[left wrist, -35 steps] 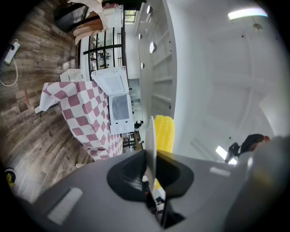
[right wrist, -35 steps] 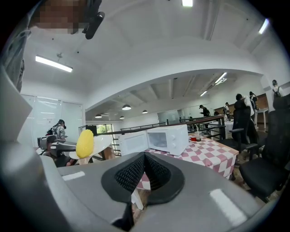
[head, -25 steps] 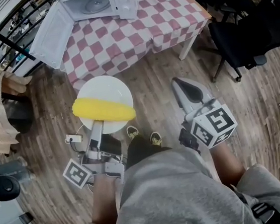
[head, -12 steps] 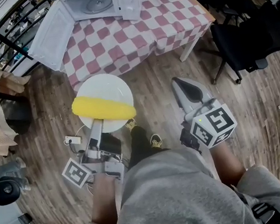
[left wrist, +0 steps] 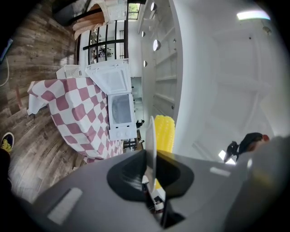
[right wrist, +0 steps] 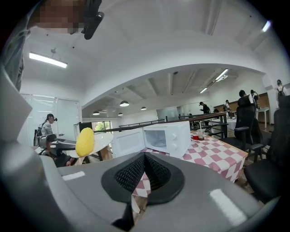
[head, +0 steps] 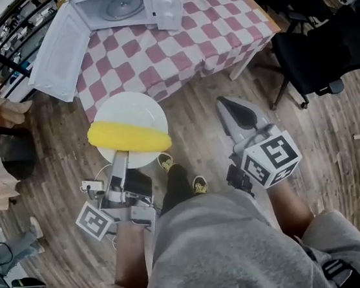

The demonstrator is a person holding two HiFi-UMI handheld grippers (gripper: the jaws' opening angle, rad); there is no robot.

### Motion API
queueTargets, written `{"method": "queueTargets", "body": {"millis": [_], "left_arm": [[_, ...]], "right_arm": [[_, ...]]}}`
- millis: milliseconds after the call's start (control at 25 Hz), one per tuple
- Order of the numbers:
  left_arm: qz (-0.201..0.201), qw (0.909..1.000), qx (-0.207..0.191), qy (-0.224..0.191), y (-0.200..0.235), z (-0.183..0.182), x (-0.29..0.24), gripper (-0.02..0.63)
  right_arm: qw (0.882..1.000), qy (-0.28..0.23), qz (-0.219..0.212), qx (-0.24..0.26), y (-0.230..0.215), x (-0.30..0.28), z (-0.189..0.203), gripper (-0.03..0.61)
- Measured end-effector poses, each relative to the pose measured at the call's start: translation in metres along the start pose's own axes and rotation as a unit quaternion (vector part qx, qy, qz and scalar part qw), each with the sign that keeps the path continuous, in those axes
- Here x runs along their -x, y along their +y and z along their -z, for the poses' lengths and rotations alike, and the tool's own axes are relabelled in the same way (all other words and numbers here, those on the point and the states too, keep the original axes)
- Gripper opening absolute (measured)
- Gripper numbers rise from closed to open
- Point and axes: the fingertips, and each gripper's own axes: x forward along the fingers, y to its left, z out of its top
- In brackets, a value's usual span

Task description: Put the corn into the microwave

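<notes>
Corn: one yellow cob lying across the near half of a white plate, held in the air over the wood floor, short of the table.

Left gripper: jaws pinched on the near rim of the plate. The left gripper view shows the rim edge-on between them, with the cob just past it.

Right gripper: jaws pressed together, nothing between them, held out beside the plate and apart from it.

Progress: corn is picked up on its plate but not yet in the microwave. The door already hangs wide open and the turntable shows bare inside. Judged to remain: close the gap to the table, slide the plate in, release, and perhaps shut the door.

Surroundings: checked cloth hangs off the table edge. A black office chair stands to the right, well clear. A power strip lies on the floor near the person's feet. Nothing blocks the cavity. The open door juts out on the left of the approach, and the cob rests loose on the plate, so a tilt could roll it off.
</notes>
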Motion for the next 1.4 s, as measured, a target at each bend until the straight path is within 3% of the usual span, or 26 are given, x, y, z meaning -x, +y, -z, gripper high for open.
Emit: {"method": "queueTargets", "body": {"millis": [400, 1400], "left_arm": [[-0.007, 0.9999, 0.002, 0.007, 0.016, -0.041, -0.044, 0.032], [0.000, 0.9993, 0.012, 0.035, 0.047, -0.131, -0.094, 0.032]], "right_arm": [[1.000, 0.008, -0.006, 0.004, -0.006, -0.066, -0.013, -0.002], [0.999, 0.020, 0.018, 0.020, 0.006, -0.164, -0.034, -0.002]]}}
